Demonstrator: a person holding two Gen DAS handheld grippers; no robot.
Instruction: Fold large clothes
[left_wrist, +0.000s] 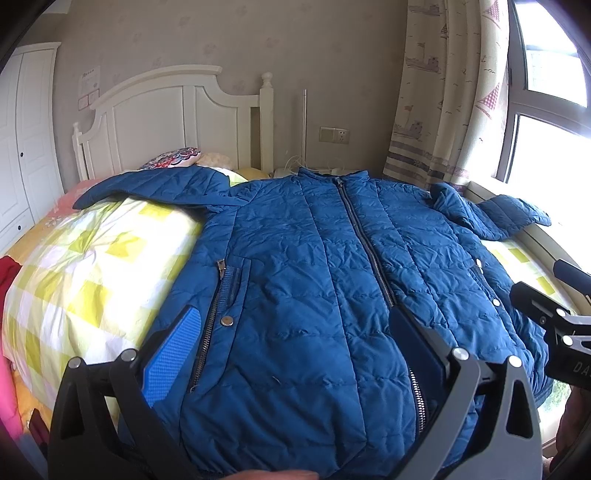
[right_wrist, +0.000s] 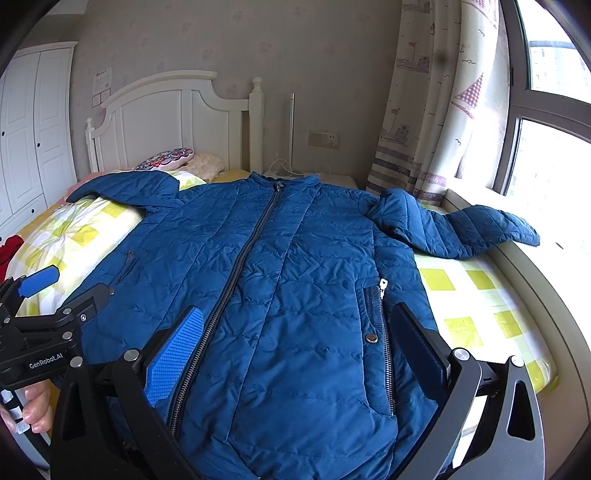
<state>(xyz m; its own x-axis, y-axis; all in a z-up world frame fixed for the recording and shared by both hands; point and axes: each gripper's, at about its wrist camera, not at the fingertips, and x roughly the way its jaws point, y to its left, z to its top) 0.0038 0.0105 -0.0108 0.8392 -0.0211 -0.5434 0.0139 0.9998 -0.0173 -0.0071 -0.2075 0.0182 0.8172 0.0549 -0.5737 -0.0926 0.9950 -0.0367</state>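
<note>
A bed (left_wrist: 85, 266) with a yellow-checked quilt is filling the room, its white headboard (left_wrist: 166, 114) standing at 11 o'clock. A blue quilted jacket (left_wrist: 314, 280) is lying zipped and face up across it, sleeves spreading toward 10 and 2 o'clock. The left gripper (left_wrist: 299, 343) and right gripper (right_wrist: 299, 343) are both hovering over the hem at 6 o'clock, jaws gaping wide, holding nothing.

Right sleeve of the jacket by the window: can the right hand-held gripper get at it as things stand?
Probably yes. The right sleeve lies spread toward the windowsill, nothing on it. The right hand-held gripper hovers open over the jacket's hem; only open checked bedsheet lies between.
</note>
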